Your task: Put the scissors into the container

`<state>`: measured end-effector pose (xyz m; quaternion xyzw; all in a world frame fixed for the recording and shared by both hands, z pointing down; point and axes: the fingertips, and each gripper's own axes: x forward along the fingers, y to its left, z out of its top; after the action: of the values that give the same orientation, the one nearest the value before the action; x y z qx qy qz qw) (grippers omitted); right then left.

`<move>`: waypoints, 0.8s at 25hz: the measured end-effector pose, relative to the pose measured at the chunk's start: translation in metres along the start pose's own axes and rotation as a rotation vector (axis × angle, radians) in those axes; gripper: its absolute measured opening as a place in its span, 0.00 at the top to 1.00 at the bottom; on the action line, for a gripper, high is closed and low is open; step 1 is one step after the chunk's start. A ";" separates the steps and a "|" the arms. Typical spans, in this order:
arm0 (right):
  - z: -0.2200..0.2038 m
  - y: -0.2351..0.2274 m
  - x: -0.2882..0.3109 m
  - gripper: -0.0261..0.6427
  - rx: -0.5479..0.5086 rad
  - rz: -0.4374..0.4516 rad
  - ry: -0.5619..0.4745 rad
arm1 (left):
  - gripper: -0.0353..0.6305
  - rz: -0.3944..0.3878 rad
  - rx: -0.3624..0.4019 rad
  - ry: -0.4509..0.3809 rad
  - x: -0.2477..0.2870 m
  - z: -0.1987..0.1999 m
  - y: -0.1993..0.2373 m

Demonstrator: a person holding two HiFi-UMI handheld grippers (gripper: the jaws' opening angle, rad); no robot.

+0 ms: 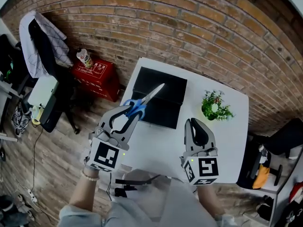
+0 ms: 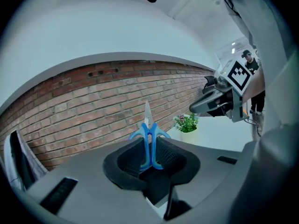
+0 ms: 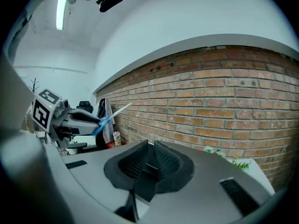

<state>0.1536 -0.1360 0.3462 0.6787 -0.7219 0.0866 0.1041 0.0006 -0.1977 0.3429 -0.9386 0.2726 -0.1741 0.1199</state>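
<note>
Blue-handled scissors (image 1: 140, 104) are clamped in my left gripper (image 1: 127, 115), blades pointing up and away over the black container (image 1: 160, 97) on the white table (image 1: 227, 141). In the left gripper view the scissors (image 2: 149, 136) stand upright between the shut jaws of the left gripper (image 2: 150, 158). My right gripper (image 1: 198, 132) hovers over the table's near middle, its jaws together with nothing between them; the right gripper (image 3: 150, 164) shows the same in its own view, with the scissors (image 3: 110, 116) far to its left.
A small potted plant (image 1: 216, 106) stands on the table right of the container. A red box (image 1: 97, 74) with a can on it and a chair draped with clothes (image 1: 40, 46) sit on the wooden floor at left. Brick wall behind.
</note>
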 end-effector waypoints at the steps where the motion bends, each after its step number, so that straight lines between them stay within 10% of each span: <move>1: -0.002 -0.002 -0.001 0.87 0.004 -0.006 0.003 | 0.80 -0.034 0.017 0.017 0.009 -0.007 -0.004; 20: -0.036 -0.049 -0.036 0.87 0.087 -0.146 0.067 | 0.80 -0.617 0.290 0.420 0.135 -0.146 -0.075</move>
<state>0.2058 -0.0953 0.3709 0.7302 -0.6620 0.1325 0.1046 0.0853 -0.2301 0.5355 -0.8937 -0.0311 -0.4267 0.1351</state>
